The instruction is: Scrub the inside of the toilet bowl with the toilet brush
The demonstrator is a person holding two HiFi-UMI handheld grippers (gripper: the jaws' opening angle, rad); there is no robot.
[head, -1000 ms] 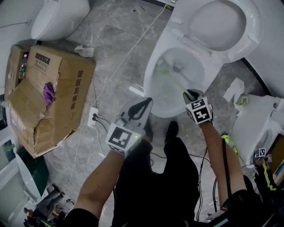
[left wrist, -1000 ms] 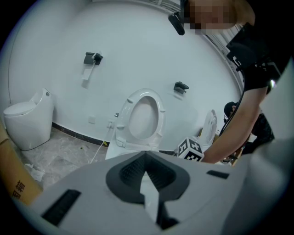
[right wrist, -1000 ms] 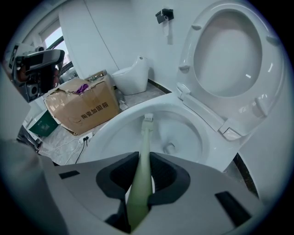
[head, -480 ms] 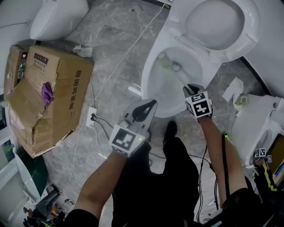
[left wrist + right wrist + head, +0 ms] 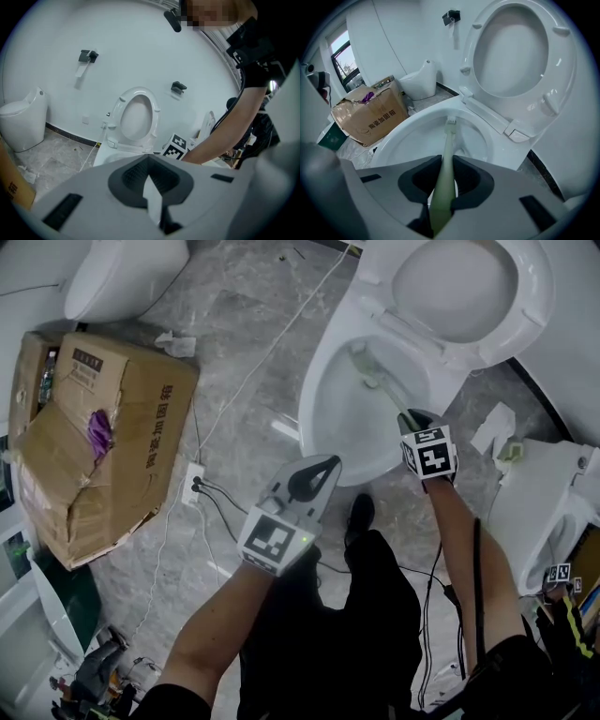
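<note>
Nearest to us, the left gripper (image 5: 315,476) hangs over the grey floor (image 5: 234,352), short of the toilet bowl (image 5: 317,404) on its near-left side and apart from the rim. Its fingers (image 5: 133,176) are pressed together, with nothing between them.

The right gripper (image 5: 413,424) sits just above the bowl's near-right rim. In the right gripper view, its fingers (image 5: 417,180) pinch the pale green handle of the toilet brush (image 5: 446,154). The handle slants away from the gripper and down into the bowl. The brush head (image 5: 362,360) lies at the far side of the bowl's inside, just below the back rim. We think the bristles touch the porcelain there, but at this size the contact is hard to confirm.

Behind the bowl, the seat (image 5: 455,282) stands raised with the lid behind it.

On the floor to the bowl's near left, a power strip (image 5: 196,486) lies with dark plugs in it. A white cable (image 5: 272,348) runs from it past the bowl's left side. Farther left of the bowl a dented cardboard box (image 5: 103,427) rests with its top flaps open. Beyond the box, well apart from the bowl, stands a second white toilet (image 5: 122,273). Crumpled paper (image 5: 494,427) lies on the floor to the bowl's right.
</note>
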